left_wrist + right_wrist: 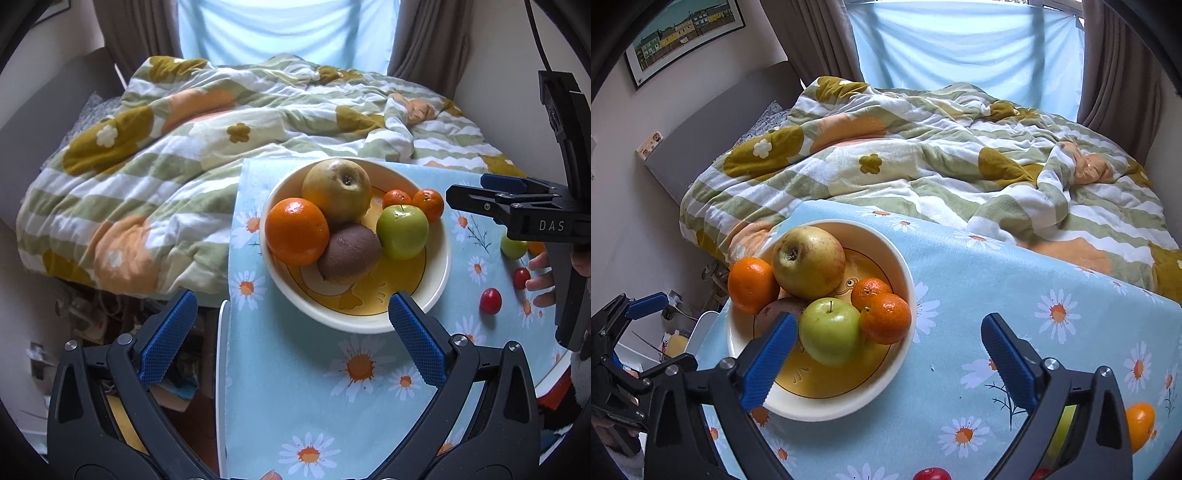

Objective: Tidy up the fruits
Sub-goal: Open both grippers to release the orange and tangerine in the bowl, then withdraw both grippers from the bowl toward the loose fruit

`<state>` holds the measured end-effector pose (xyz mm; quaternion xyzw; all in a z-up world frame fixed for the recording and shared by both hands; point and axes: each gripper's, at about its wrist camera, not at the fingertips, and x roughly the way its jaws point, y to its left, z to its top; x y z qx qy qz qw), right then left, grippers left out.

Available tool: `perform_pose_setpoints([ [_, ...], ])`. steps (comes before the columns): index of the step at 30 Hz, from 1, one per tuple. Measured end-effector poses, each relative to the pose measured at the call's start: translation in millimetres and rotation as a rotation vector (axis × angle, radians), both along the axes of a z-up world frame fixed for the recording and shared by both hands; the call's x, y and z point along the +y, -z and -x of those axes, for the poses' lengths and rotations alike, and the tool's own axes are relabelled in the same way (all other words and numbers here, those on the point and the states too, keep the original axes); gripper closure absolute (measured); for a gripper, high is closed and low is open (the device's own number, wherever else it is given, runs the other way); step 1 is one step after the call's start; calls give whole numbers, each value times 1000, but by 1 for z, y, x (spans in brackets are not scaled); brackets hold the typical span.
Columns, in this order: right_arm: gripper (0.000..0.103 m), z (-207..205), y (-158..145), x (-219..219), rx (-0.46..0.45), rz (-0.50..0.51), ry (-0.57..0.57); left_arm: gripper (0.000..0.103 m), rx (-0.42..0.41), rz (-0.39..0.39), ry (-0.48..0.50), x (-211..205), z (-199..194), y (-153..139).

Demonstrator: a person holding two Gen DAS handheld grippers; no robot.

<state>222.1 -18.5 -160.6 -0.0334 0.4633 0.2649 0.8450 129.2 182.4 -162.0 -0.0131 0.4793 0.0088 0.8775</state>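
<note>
A cream bowl [439,280] with a yellow inside stands on the daisy tablecloth [314,387]. It holds a yellowish apple [336,188], an orange [295,230], a kiwi [349,254], a green apple [402,232] and two mandarins [428,203]. My left gripper [291,297] is open in front of the bowl's near rim, with nothing held. My right gripper [886,319] is open too. Its left pad [768,362] hangs over the bowl [849,402], beside the green apple [831,330], which rests in the bowl. In the left wrist view the right gripper [467,188] stands just right of the bowl.
Loose on the cloth to the right lie a small green fruit [513,247], two red cherry tomatoes [490,301] and a mandarin [1140,424]. A person's fingers [541,273] hold the right gripper. A rumpled flowered duvet [184,147] covers the bed behind. The table's left edge [221,369] drops off.
</note>
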Motion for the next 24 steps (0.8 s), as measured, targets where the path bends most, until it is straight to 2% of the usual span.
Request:
perform_pose_setpoints([
  [12, 3, 32, -35, -11, -18, -1, 29, 0, -34, -6, 31, -5, 14, -36],
  [24, 3, 76, -79, -57, -74, 26, 193, 0, -103, 12, 157, -31, 18, -70],
])
